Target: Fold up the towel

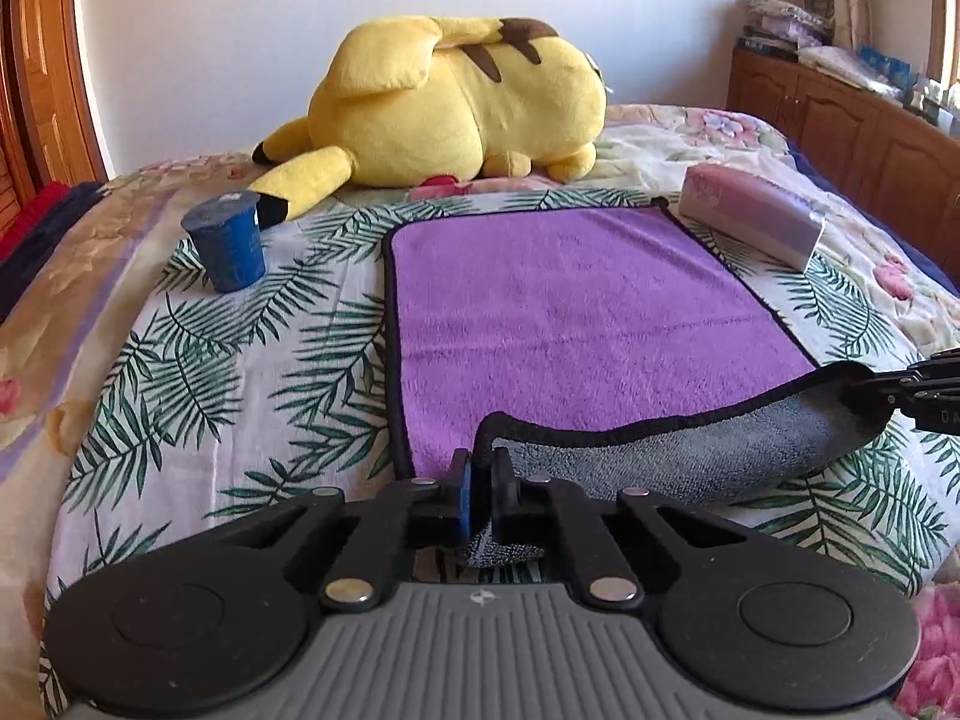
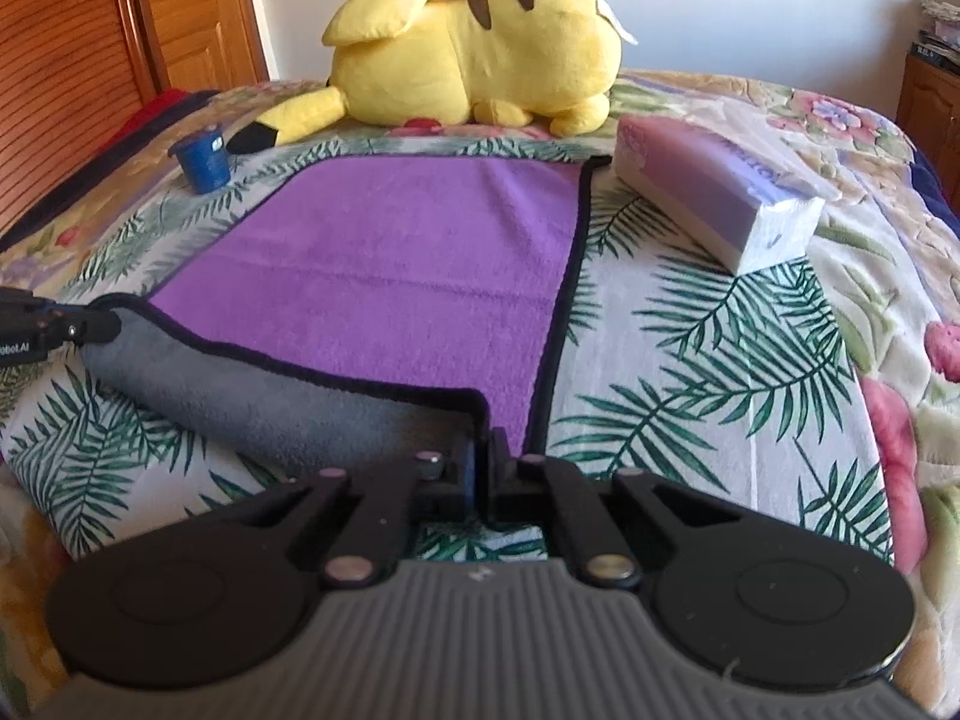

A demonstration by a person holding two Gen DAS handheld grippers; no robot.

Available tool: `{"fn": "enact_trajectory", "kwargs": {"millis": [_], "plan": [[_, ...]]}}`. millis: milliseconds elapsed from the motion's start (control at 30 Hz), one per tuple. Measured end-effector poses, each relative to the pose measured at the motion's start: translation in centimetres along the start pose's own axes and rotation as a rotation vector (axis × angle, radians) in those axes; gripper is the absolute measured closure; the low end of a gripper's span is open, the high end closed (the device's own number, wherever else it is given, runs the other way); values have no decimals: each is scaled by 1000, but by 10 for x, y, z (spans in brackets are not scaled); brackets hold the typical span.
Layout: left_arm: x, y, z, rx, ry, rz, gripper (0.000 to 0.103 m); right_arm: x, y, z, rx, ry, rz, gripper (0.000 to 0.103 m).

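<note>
A purple towel (image 1: 576,312) with black trim and a grey underside lies flat on the leaf-print bed cover; it also shows in the right wrist view (image 2: 390,264). My left gripper (image 1: 483,468) is shut on the towel's near left corner. My right gripper (image 2: 486,450) is shut on the near right corner. The near edge is lifted between them and curls over, showing the grey underside (image 1: 690,456). The right gripper shows at the right edge of the left wrist view (image 1: 924,390), and the left gripper at the left edge of the right wrist view (image 2: 54,324).
A big yellow plush toy (image 1: 456,102) lies beyond the towel's far edge. A blue cup (image 1: 228,240) stands left of the towel. A pink tissue pack (image 1: 756,216) lies at the far right corner. A wooden cabinet (image 1: 840,120) stands right of the bed.
</note>
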State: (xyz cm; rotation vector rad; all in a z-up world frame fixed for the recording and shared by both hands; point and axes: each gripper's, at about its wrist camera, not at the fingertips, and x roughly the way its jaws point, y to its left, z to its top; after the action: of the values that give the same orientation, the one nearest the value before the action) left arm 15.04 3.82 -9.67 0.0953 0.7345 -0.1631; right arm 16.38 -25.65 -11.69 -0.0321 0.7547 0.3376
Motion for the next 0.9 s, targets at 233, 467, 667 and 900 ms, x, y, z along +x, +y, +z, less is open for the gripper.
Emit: {"fn": "enact_trajectory", "kwargs": {"millis": [233, 467, 667, 900], "plan": [[-12, -2, 7, -5, -43, -13, 103, -7, 0, 5, 2, -53, -6, 99], [-28, -10, 14, 20, -95, -25, 103, -12, -2, 8, 13, -97, 3, 99], [-31, -10, 17, 25, -108, -24, 103, -17, 1, 10, 2, -127, -3, 99], [-35, -3, 22, 18, -128, -24, 103, -28, 4, 18, -18, -176, 3, 99]]}}
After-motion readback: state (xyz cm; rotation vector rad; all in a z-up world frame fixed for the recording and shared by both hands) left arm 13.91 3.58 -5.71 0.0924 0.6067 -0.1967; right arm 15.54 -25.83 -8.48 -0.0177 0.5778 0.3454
